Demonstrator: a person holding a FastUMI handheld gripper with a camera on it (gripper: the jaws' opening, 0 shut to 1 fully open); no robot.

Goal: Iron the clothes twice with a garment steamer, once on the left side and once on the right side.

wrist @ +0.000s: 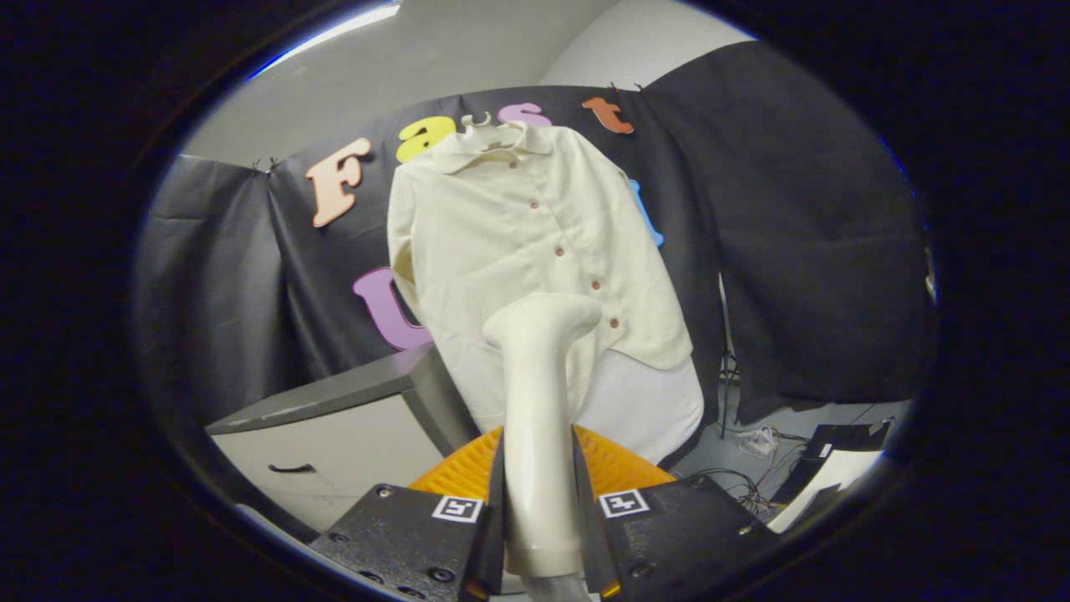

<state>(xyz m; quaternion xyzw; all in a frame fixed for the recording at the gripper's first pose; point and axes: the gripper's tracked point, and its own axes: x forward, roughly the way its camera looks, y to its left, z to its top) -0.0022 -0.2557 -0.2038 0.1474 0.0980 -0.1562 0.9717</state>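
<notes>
Your gripper (539, 535) is clamped on the steamer (539, 401), head upright against the shirt (518, 242), hanging just ahead.

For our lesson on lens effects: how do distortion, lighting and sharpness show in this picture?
Gripper view: fisheye bending curves the cabinet edges and the wall cloth; lighting is soft and even, with a bright strip at the ceiling; the shirt looks fairly sharp, while the steamer, clamped between the tongs, looms large.
</notes>
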